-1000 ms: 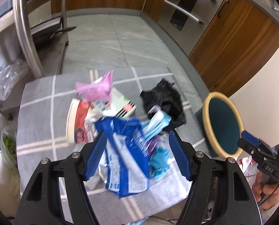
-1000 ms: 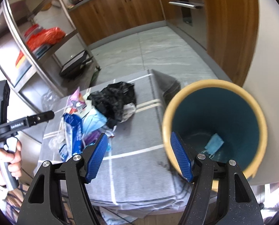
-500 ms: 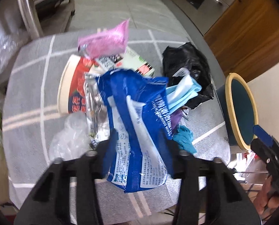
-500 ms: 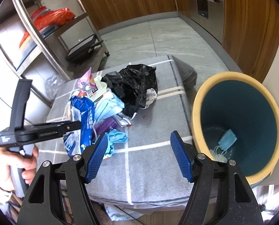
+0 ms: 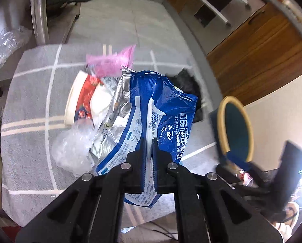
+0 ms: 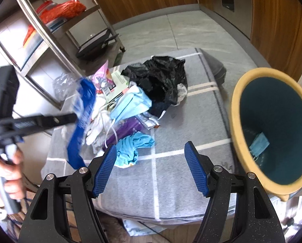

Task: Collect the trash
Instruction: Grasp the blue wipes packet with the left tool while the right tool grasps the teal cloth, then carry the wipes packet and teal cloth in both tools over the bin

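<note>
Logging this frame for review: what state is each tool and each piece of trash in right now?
Left tool: just closed, pinching the blue wipes pack.
Right tool: open, empty.
Bin: open-topped, a face mask inside.
Black bag: crumpled on the grey cloth.
Red cup: lying on its side.
Teal glove: crumpled, loose.

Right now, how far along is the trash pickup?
Done: one blue mask lies in the bin. In hand: the left gripper has just closed on the blue wipes pack. The right gripper is open and empty. Left on the cloth: black bag, masks, teal glove, cup, pink wrapper.
</note>
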{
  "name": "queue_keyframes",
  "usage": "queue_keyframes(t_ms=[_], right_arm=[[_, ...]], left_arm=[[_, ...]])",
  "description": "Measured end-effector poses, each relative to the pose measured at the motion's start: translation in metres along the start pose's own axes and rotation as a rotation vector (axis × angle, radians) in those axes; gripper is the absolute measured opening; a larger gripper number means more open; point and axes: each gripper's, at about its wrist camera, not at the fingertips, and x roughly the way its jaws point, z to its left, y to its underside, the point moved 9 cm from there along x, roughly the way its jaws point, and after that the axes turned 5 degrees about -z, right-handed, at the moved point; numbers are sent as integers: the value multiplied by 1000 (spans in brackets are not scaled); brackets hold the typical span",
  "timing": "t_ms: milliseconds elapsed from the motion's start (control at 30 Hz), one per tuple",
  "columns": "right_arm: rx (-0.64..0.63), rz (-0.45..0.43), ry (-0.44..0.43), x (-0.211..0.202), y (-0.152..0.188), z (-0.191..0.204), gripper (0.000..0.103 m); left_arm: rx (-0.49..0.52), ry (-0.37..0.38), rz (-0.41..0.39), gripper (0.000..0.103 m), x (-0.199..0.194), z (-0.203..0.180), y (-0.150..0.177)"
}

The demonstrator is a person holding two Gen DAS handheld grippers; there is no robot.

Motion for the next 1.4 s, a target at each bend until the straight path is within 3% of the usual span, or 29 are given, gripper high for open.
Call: queue_keyframes(t_ms=[267, 467, 567, 667, 733, 1067, 1400], right_arm=[[38, 51, -42, 26, 11, 16, 70], [33, 91, -54, 50, 18, 30, 70], [28, 121, -49, 62, 26, 31, 60], [24, 132, -66, 67, 31, 31, 39], [16, 126, -70, 65, 31, 30, 32], [16, 73, -70, 25, 18, 9, 31], [31, -89, -37, -43, -11, -29, 31]], left_arm=[[16, 59, -138, 5, -46, -23, -31], [21, 84, -164, 5, -53, -33, -40], [17, 94, -160, 5, -54, -37, -41], [21, 100, -161, 5, -52, -40, -43], [22, 104, -163, 5, -52, -42, -44], [47, 110, -169, 5, -51, -58, -46], [96, 133, -161, 5, -42, -96, -44]])
